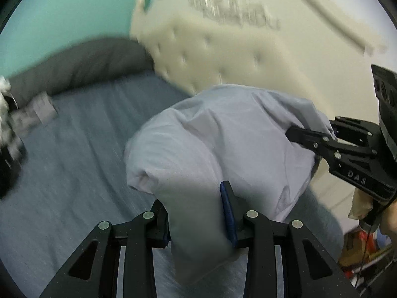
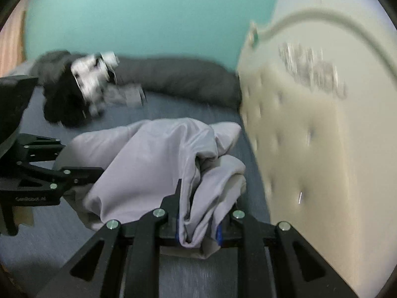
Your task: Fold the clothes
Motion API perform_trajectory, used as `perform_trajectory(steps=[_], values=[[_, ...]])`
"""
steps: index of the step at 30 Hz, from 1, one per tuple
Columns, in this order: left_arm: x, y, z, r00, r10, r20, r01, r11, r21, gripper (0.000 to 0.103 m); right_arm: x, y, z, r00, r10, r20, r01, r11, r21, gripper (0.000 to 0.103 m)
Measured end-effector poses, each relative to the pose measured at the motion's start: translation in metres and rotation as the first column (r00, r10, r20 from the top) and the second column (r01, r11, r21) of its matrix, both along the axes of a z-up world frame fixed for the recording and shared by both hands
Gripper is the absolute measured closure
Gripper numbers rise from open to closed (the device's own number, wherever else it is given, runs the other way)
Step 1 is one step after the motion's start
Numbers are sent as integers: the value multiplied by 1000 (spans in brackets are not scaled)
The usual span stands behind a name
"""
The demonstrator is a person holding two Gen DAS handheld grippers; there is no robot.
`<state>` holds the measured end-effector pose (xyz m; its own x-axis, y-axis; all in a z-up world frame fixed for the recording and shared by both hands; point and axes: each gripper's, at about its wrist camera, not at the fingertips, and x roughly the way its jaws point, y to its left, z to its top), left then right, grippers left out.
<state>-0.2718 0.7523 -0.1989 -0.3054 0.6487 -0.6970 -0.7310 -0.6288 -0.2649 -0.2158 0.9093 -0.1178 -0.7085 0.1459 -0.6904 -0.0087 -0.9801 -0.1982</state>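
Spanning both grippers, a pale lavender garment [image 1: 218, 134] is carried bunched above the blue bed sheet [image 1: 74, 161] near the cream tufted headboard [image 1: 223, 57], apparently so that it can be spread flat before a fold is made. The left gripper [image 1: 198, 221] is seen clamped on a thick gather of the fabric, and the right gripper [image 2: 198, 223] is likewise closed on a hanging bunch, the cloth being stretched between the two. Listed besides: a grey bolster [image 2: 178, 79] along the sheet's far edge, and a dark pile of other clothes [image 2: 72, 94] at its far left corner, kept well apart.
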Motion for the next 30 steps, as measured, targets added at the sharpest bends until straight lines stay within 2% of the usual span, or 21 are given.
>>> perform_trajectory(steps=[2,5,8,11,14,18,20,22,24,27,29,30], values=[[19,12,-35,998,-34,44,35,999,-37,65,12,14,-44,997,-30,77,33,999,-40,84],[35,12,-59,994,-31,103,35,999,-35,64,38,30,-88,990,-74,120,89,989,-119,84],[43,7,-75,985,-11,172,16,999,-30,62,59,48,-111,983,-113,148,143,967,-209,84],[47,2,-89,971,11,239,-4,1000,-28,60,73,55,-123,975,-125,184,171,950,-261,84],[49,-6,-99,955,23,295,-14,999,-31,56,80,56,-128,968,-140,211,201,932,-303,83],[51,-27,-96,945,22,326,-12,999,-31,46,83,64,-130,947,-169,272,255,912,-322,69],[53,-41,-87,953,10,303,-2,1000,-26,46,89,69,-123,944,-190,271,273,910,-312,65],[53,-54,-75,966,8,259,-5,1000,-16,46,100,78,-110,942,-233,243,304,899,-315,59],[51,-62,-62,976,21,215,-22,1000,3,46,110,86,-92,942,-288,174,332,881,-338,57],[55,-56,-49,988,0,156,-2,1000,15,46,118,85,-70,953,-298,60,296,863,-409,57],[58,-46,-47,989,-31,145,30,1000,8,46,111,74,-66,964,-265,35,255,872,-417,60],[54,-41,-46,990,-36,133,36,999,3,46,104,66,-67,970,-240,37,235,887,-397,69]])
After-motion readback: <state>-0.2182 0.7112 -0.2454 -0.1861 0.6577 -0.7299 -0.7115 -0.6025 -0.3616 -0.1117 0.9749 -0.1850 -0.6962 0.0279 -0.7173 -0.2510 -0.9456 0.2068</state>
